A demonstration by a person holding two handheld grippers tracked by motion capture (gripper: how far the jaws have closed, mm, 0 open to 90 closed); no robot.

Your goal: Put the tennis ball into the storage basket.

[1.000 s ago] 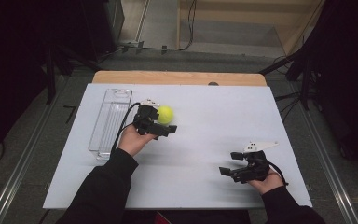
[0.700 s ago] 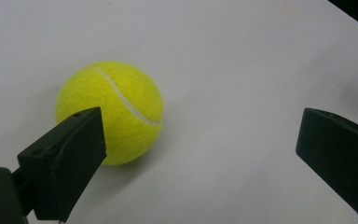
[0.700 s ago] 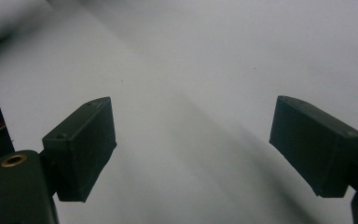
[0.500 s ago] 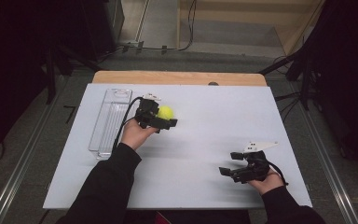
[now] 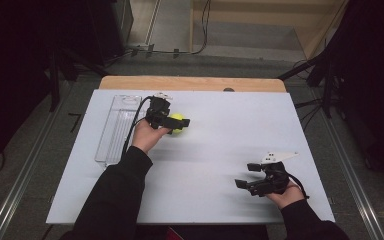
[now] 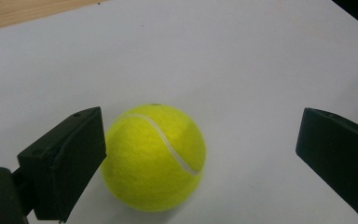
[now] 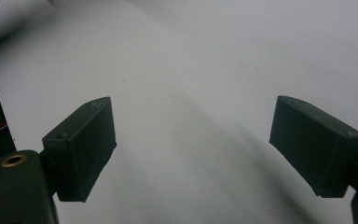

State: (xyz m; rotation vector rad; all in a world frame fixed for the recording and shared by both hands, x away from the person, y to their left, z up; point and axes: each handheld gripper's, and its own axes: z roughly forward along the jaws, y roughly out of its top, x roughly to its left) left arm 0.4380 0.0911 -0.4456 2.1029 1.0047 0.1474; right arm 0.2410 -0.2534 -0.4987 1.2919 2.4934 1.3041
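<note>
A yellow tennis ball (image 5: 178, 121) (image 6: 154, 157) lies on the white table top (image 5: 230, 130). My left gripper (image 5: 172, 121) (image 6: 200, 158) is open around it; in the left gripper view one jaw touches or nearly touches the ball's side and the other stands well away from it. Near the front right of the table, my right gripper (image 5: 247, 176) (image 7: 193, 149) is open over bare white surface with nothing between its jaws.
A clear plastic tray (image 5: 116, 129) lies lengthways at the table's left, just beside my left hand. A wooden strip (image 5: 190, 83) runs along the far edge. Dark stands and cables surround the table.
My left gripper has slid slightly left and away along the table, and the ball now sits further in between its jaws. The right gripper has stayed put.
</note>
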